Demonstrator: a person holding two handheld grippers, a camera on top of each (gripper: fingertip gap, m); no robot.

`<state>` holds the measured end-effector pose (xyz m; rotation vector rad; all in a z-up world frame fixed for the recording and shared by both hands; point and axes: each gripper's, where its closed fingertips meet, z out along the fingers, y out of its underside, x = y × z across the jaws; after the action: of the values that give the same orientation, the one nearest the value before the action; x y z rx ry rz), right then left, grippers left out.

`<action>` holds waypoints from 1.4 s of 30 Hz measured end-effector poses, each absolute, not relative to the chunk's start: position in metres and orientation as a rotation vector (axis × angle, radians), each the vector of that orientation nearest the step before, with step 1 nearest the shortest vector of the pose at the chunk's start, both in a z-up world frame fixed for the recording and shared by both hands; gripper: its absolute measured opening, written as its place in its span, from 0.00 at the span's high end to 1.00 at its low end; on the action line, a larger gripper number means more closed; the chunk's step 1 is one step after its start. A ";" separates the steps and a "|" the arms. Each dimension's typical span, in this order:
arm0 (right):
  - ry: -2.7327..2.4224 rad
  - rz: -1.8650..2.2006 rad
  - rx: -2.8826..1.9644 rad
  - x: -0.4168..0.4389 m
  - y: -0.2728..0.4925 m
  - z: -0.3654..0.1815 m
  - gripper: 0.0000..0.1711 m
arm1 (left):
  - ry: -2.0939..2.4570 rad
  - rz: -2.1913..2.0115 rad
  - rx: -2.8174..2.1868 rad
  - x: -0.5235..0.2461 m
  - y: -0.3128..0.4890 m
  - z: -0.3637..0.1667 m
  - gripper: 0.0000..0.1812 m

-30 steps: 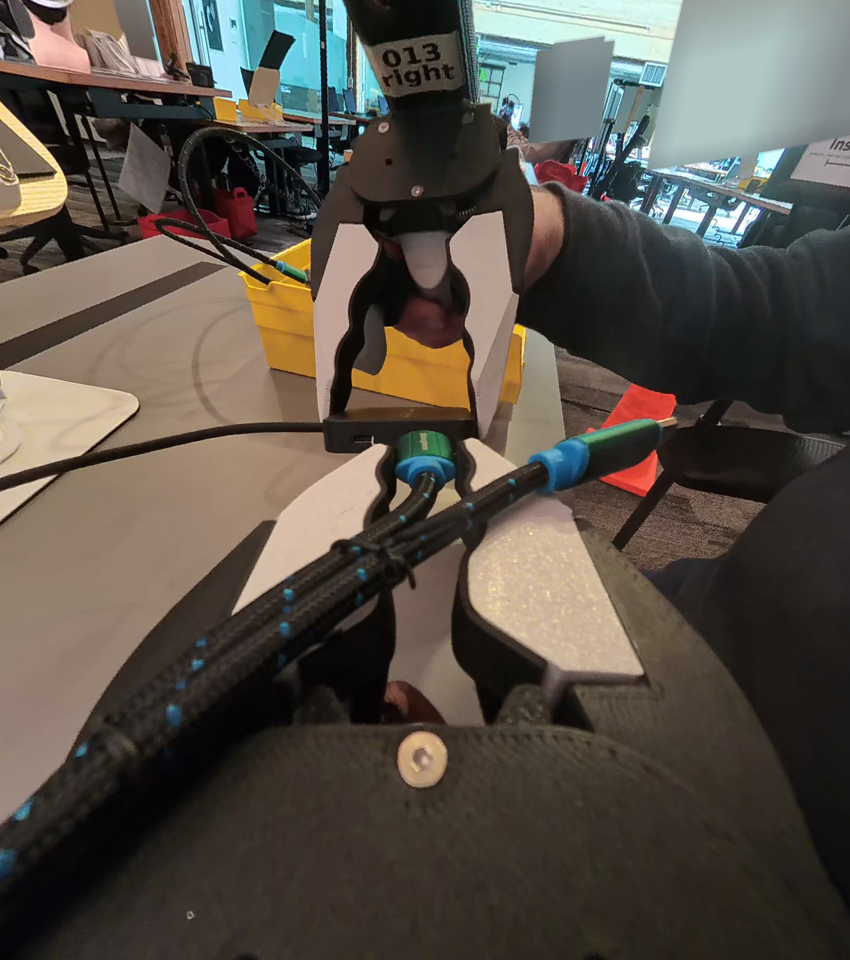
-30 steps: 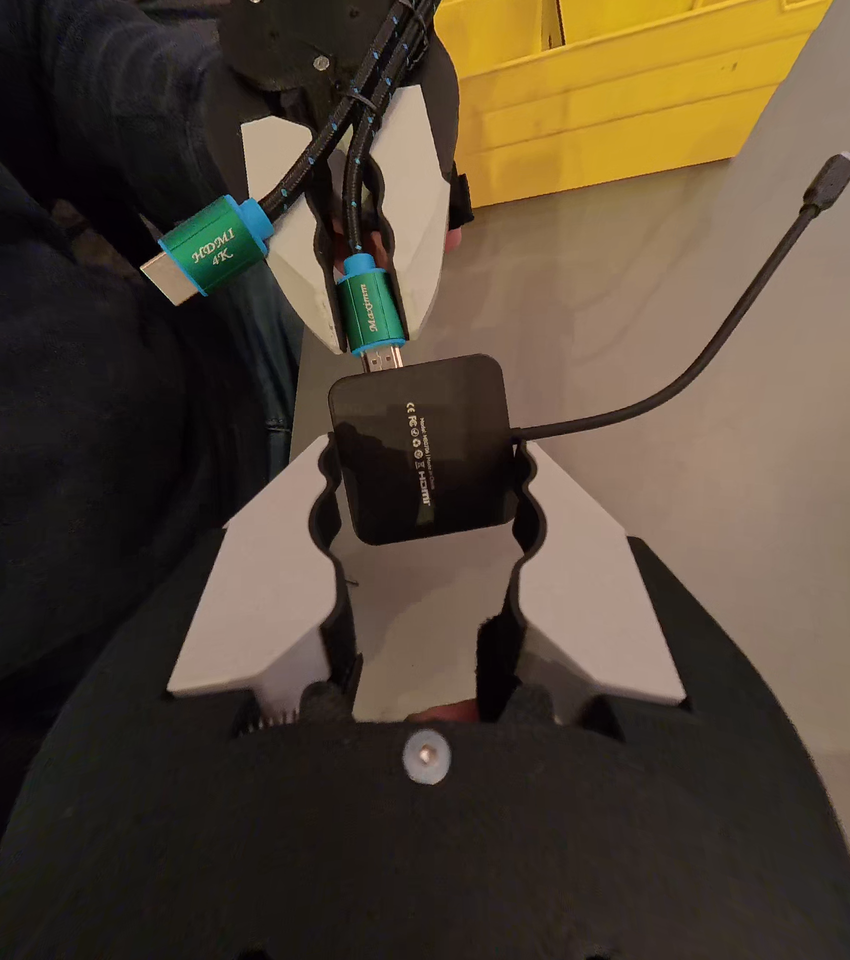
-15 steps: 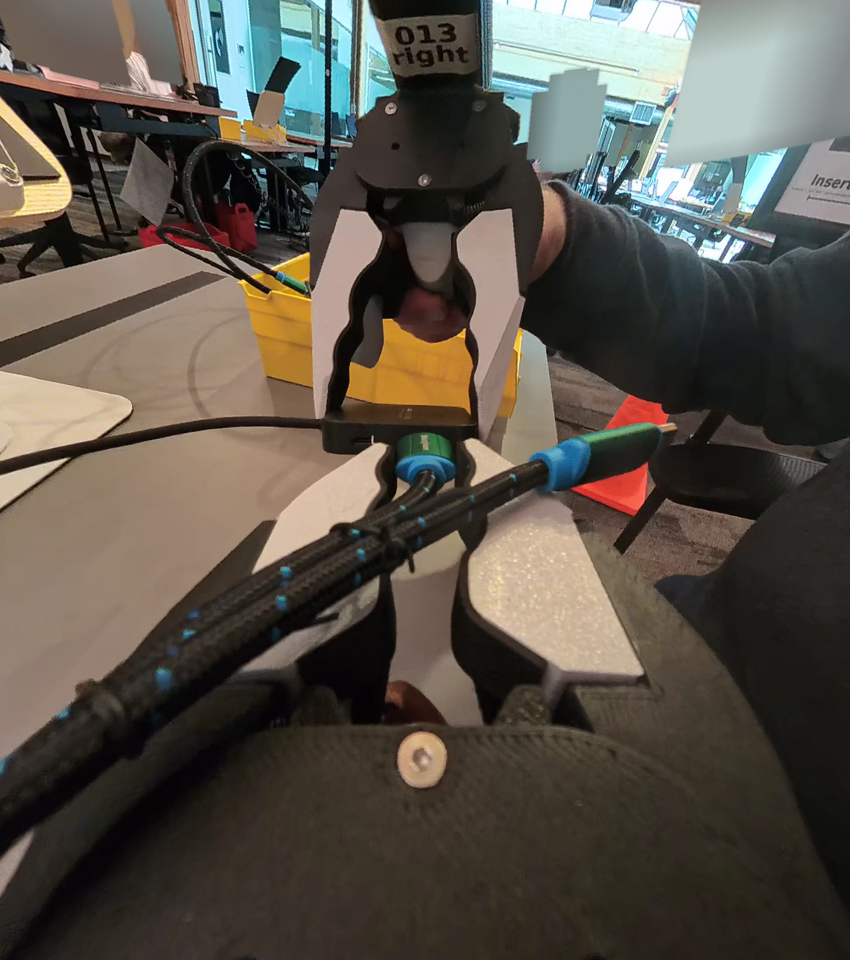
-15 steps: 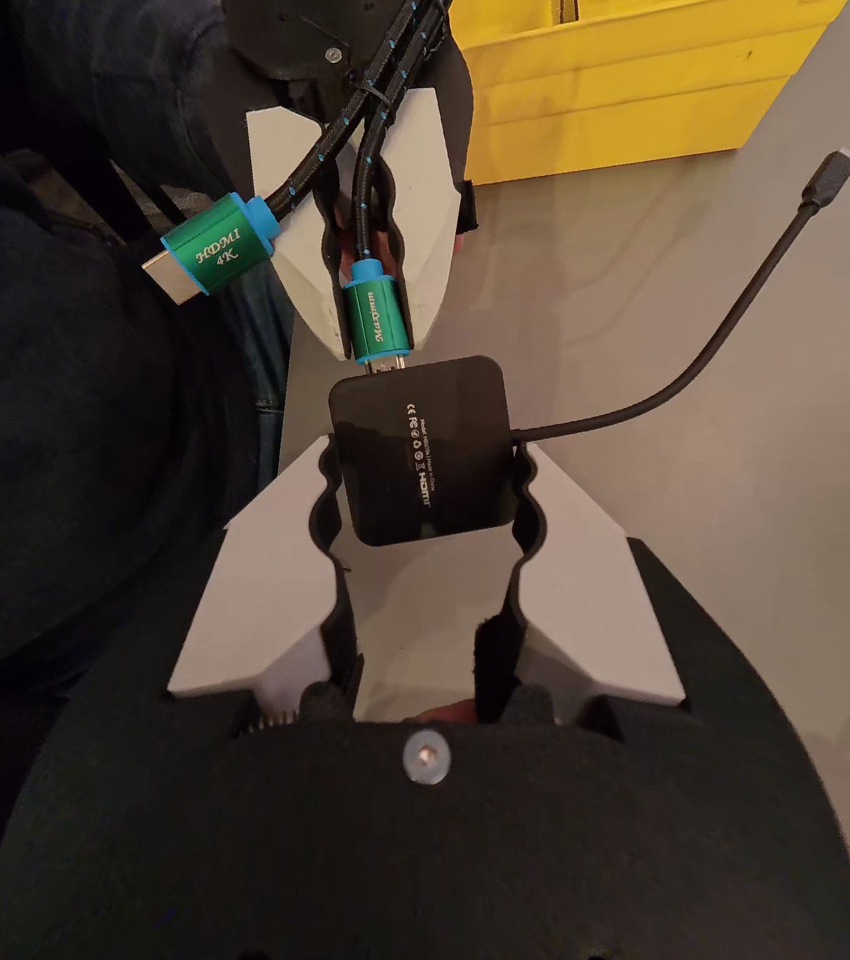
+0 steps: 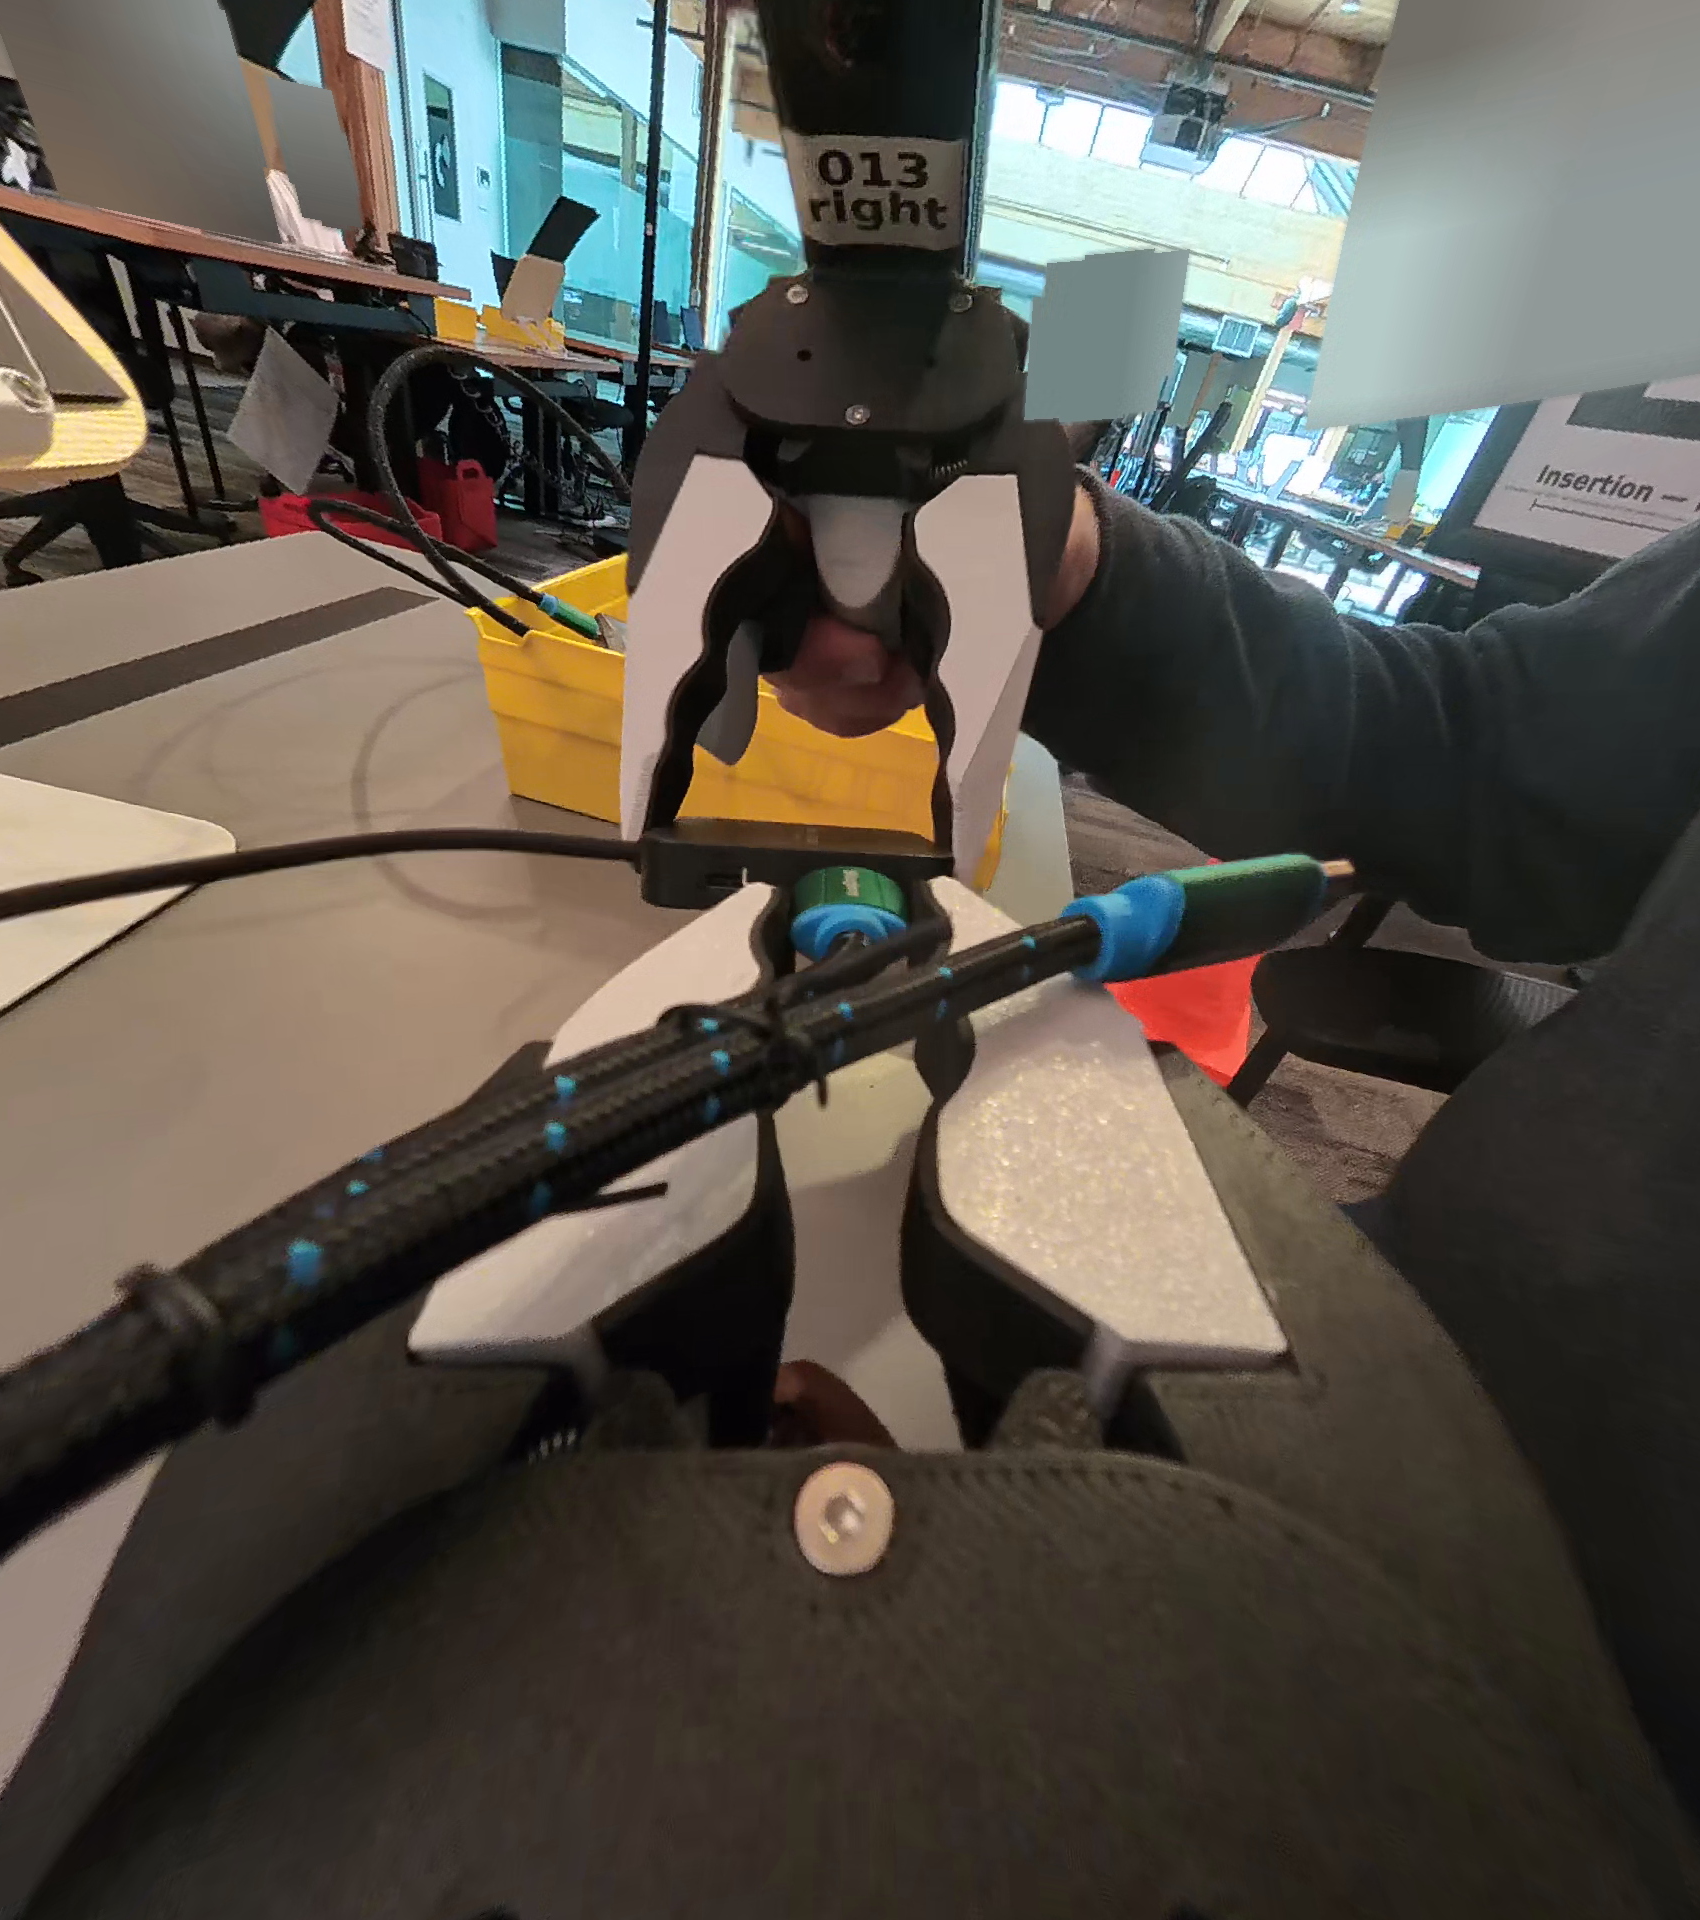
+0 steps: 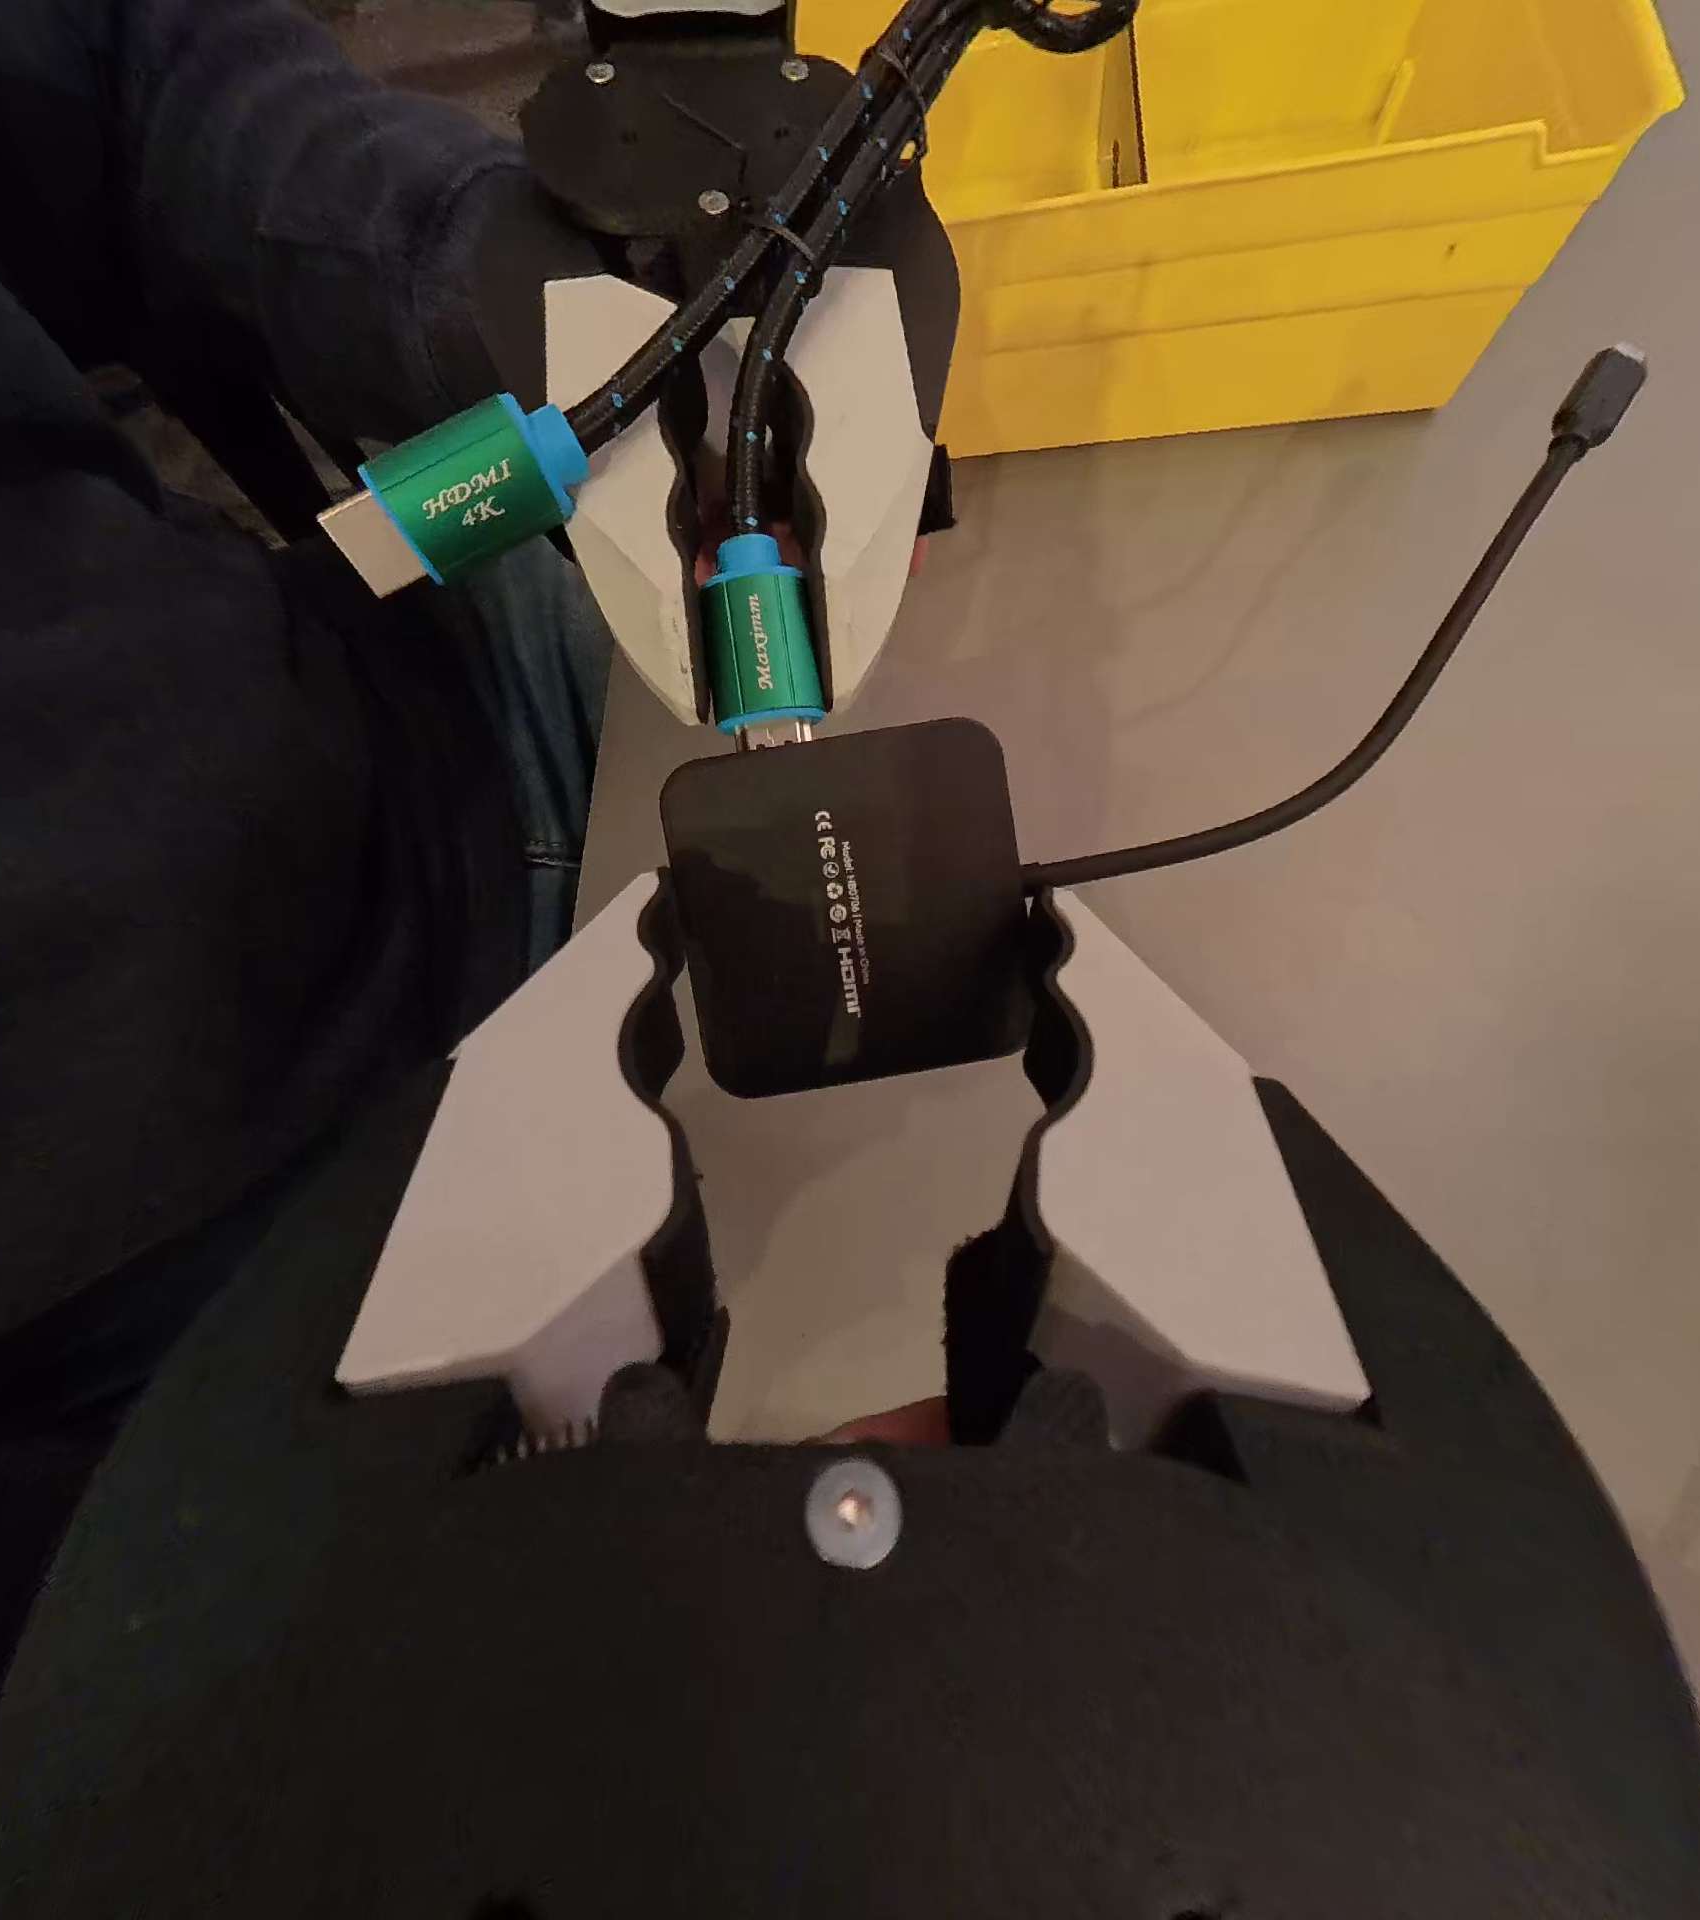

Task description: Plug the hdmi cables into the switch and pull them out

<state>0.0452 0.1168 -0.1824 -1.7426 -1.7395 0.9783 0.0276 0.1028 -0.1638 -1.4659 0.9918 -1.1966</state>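
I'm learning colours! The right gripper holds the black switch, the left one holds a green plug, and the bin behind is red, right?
Not quite: the bin is yellow, as the right wrist view shows. The right gripper does hold the black switch, and the left gripper holds a green plug.

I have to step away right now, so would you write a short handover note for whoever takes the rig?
Right gripper: shut on the black switch, held above the grey table.
Left gripper: shut on the green HDMI plug, its metal tip in the switch port with a sliver of metal showing.
Second HDMI plug: loose, tied to the same cable bundle, hanging off the left gripper's side.
Yellow bin: behind, holding another cable.
Left: finish this plug's step, then do the second plug.
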 end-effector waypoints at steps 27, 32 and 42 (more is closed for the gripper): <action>-1.501 0.734 -1.774 0.081 0.140 -0.154 0.62 | 0.912 -1.176 -1.481 0.020 0.113 -0.155 0.79; -1.261 0.504 -1.818 0.151 0.182 -0.119 0.62 | 0.955 -1.081 -1.552 0.022 0.117 -0.168 0.80; -0.692 0.011 -2.064 0.342 0.243 -0.147 0.62 | 0.965 -1.066 -1.589 0.025 0.119 -0.180 0.81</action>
<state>0.3416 0.2434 -0.1468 -2.0641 -0.6921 0.0108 0.0251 0.1191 -0.1801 -1.5888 0.9651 -1.0661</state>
